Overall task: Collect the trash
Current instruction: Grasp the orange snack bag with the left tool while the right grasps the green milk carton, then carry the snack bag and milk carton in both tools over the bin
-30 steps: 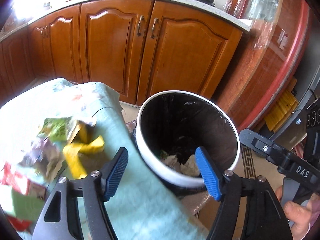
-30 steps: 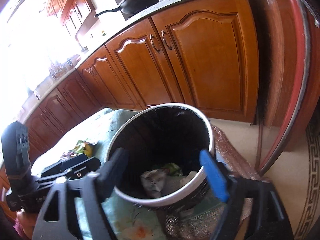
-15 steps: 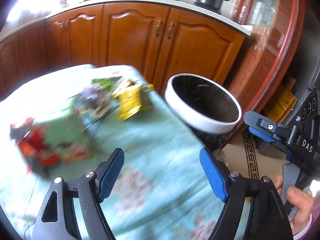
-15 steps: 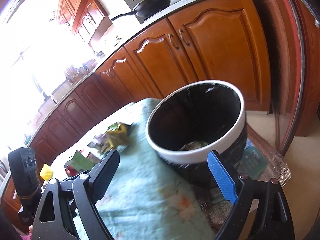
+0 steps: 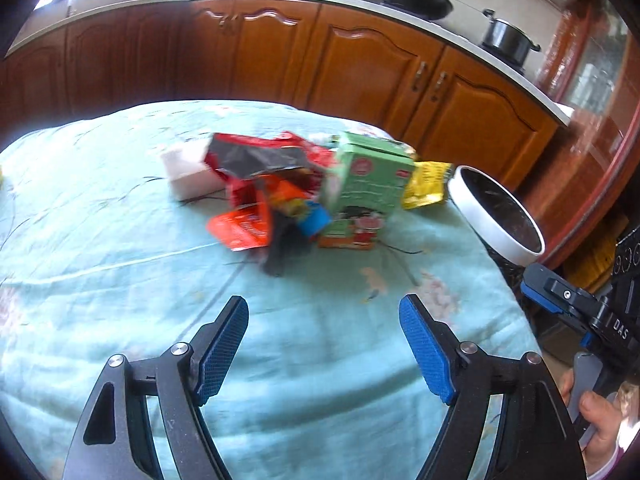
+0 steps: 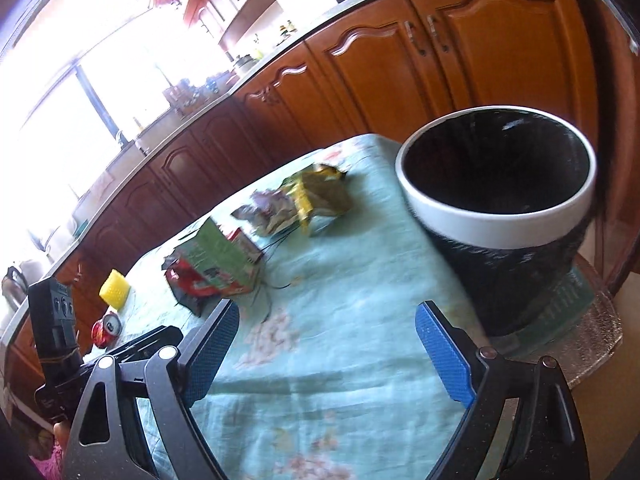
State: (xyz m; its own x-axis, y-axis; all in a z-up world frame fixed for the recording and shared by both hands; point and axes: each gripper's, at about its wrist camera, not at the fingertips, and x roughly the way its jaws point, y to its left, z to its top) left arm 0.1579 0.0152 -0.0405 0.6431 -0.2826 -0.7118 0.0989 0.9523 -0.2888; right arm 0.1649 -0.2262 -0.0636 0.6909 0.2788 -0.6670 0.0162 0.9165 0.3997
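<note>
- Wooden kitchen cabinets (image 5: 360, 68) form the background; in front of them stands a counter (image 5: 120, 264) draped in a pale green floral cloth.
- Left hand-held gripper (image 5: 324, 344): jaws spread wide, nothing between the blue pads; it hangs above bare cloth.
- Trash heap (image 5: 292, 196): lies at about 12 o'clock from the left hand-held gripper, apart from it across a stretch of bare cloth. It comprises a green carton (image 5: 368, 184), red wrappers (image 5: 244, 228), a white box (image 5: 188, 172) and a yellow packet (image 5: 426, 184); the view is motion-blurred, so finer detail is uncertain.
- Green carton: stands roughly upright, its long axis running toward 12 o'clock in the left view, leaning against the rest of the heap.
- Bin (image 5: 492, 216): white-rimmed, black-lined, at about 2 o'clock from the left hand-held gripper, just beyond the counter edge and just beside the yellow packet.
- Right hand-held gripper (image 6: 328, 348): jaws likewise wide and empty. From it the bin (image 6: 500, 216) sits at 1 o'clock, the green carton (image 6: 218, 256) at 11 o'clock.
- Stray items in the right view: a yellow sponge-like block (image 6: 114, 288) and a red can (image 6: 106, 330) at 9 to 10 o'clock.
- Judgement: the left hand-held gripper faces the heap squarely and is the likelier to make the next pick; the right is nearer the bin.
</note>
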